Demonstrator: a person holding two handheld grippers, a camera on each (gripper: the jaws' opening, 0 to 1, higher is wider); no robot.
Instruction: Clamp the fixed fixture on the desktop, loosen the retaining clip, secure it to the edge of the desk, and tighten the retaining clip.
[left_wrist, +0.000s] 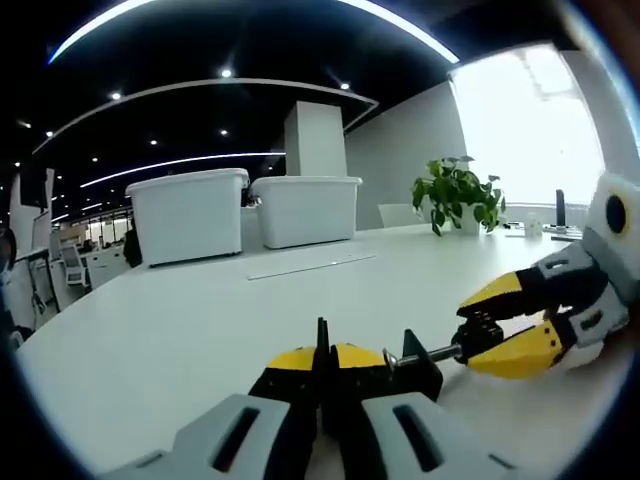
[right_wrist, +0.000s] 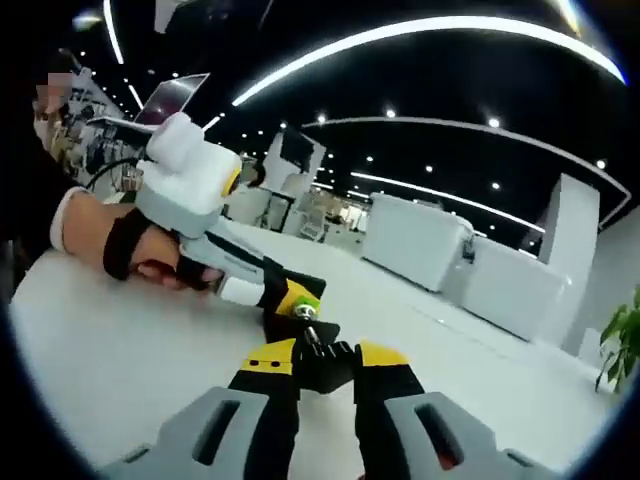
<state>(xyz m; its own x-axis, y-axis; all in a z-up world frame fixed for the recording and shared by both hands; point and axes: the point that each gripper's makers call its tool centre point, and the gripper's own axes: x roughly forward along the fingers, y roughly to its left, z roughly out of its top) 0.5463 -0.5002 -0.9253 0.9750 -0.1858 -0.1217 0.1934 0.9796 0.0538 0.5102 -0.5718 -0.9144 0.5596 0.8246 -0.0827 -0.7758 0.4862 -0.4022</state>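
One black clamp fixture (left_wrist: 415, 365), left tongs (left_wrist: 325, 372) pinching its body, right tongs (left_wrist: 500, 330) pinching its screw handle.

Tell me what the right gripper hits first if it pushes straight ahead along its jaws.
The right gripper is already closed on the black clamp fixture. Straight on, it would likely meet the left gripper holding the fixture's other end, though depth is hard to judge.

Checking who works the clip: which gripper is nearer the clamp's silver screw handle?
Right. The right gripper has its jaws closed around the silver screw handle of the small black clamp fixture; the left gripper is shut on the clamp body, beside the screw.
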